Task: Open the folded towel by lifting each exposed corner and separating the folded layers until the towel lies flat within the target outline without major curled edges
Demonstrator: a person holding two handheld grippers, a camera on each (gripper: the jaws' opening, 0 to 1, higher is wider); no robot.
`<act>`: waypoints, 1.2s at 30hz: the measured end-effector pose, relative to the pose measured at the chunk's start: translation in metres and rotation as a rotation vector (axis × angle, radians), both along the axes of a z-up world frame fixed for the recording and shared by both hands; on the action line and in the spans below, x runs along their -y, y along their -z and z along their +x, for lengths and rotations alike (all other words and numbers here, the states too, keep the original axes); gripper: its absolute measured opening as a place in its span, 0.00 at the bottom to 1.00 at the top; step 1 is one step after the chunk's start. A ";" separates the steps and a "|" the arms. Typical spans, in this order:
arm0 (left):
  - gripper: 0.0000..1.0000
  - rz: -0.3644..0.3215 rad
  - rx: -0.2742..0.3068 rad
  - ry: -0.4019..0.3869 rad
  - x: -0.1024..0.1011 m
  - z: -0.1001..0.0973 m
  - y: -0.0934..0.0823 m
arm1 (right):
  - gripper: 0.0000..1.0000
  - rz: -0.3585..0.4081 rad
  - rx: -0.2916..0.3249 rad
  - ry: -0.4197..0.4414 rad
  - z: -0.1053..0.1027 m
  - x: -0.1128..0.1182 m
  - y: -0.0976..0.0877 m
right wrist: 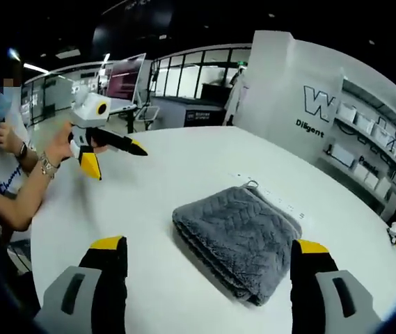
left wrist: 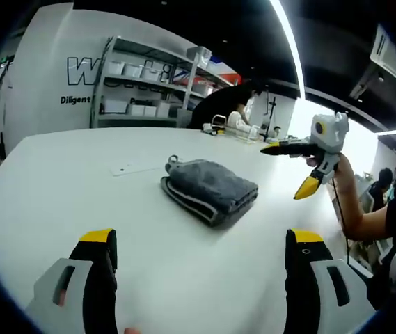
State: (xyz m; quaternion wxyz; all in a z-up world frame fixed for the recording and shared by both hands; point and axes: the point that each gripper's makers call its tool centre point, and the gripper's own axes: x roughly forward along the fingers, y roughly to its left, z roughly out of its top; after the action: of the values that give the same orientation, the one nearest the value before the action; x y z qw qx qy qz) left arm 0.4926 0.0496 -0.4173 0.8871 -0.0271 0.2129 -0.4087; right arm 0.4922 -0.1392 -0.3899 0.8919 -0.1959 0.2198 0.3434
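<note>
While the grey towel lies folded in a thick, neat rectangle near the middle of a white round table, both hand-held grippers hang clear of it with jaws spread wide and nothing between them. Seen from the left gripper view, the right gripper hovers above the table's far side, well apart from the cloth, its yellow-tipped jaws splayed. From the right gripper view, the left gripper floats off to the side in a person's hand, equally empty. A small hanging loop shows at the towel's far corner, and the stacked folded edges face the right gripper's side. No outline can be made out on the tabletop. Unfolding appears not to have begun; the step in hand looks like the approach. Next, one gripper probably needs to descend to an exposed top corner, pinch only the uppermost layer, and peel it back while the other steadies the layers beneath.
</note>
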 end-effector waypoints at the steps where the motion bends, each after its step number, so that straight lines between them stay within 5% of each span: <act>1: 0.99 0.001 0.000 0.000 0.000 0.000 0.000 | 1.00 -0.020 0.007 -0.014 0.000 -0.003 0.000; 6: 0.99 0.000 0.001 0.002 0.000 -0.001 0.000 | 0.90 -0.079 0.044 -0.067 0.006 -0.019 -0.003; 15: 0.99 0.002 0.001 0.002 0.000 0.000 0.000 | 0.63 -0.251 0.039 -0.245 0.017 -0.058 0.028; 22: 0.99 0.000 -0.003 -0.001 0.001 0.001 0.000 | 0.33 -0.317 0.021 -0.293 0.028 -0.068 0.054; 30: 0.99 0.002 0.000 -0.005 -0.001 0.002 -0.001 | 0.13 -0.418 0.073 -0.346 0.037 -0.073 0.072; 36: 0.99 0.009 -0.007 -0.011 -0.001 0.003 0.002 | 0.02 -0.276 0.107 -0.312 0.042 -0.072 0.055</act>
State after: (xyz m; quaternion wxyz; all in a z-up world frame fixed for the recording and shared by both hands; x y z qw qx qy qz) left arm 0.4960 0.0505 -0.4196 0.8887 -0.0258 0.2178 -0.4027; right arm 0.5340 -0.0671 -0.4446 0.8030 -0.3657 0.1841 0.4331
